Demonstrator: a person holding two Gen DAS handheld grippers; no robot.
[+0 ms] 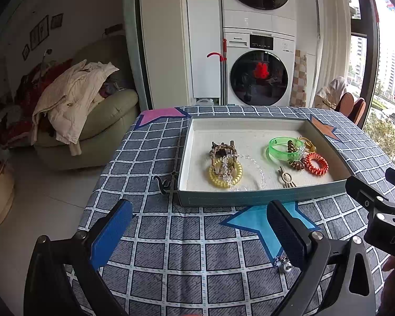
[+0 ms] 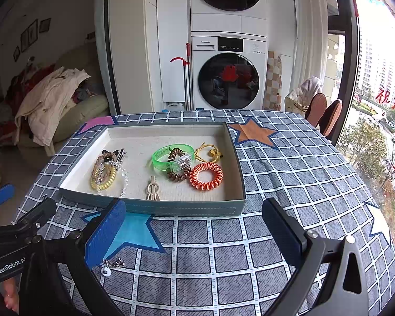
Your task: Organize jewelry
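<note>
While claws (image 1: 200,233) (image 2: 194,230) gape, tray (image 2: 171,208) near, cloth (image 2: 302,184) clear.

I see matt woven cloth (image 2: 223,258) under both jaws; ahead, matt card tray (image 2: 155,206) w/ rough white lining. In it: glossy clear-green plastic bangle (image 2: 159,158), shiny orange plastic coil (image 2: 206,176). Near my right gripper's (image 2: 194,226) left pad, shiny metal trinket (image 2: 112,263).

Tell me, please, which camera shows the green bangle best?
The right wrist view: the green bangle lies near centre, its clear clasp panel facing the camera. The left wrist view shows it farther right, more edge-on.
</note>
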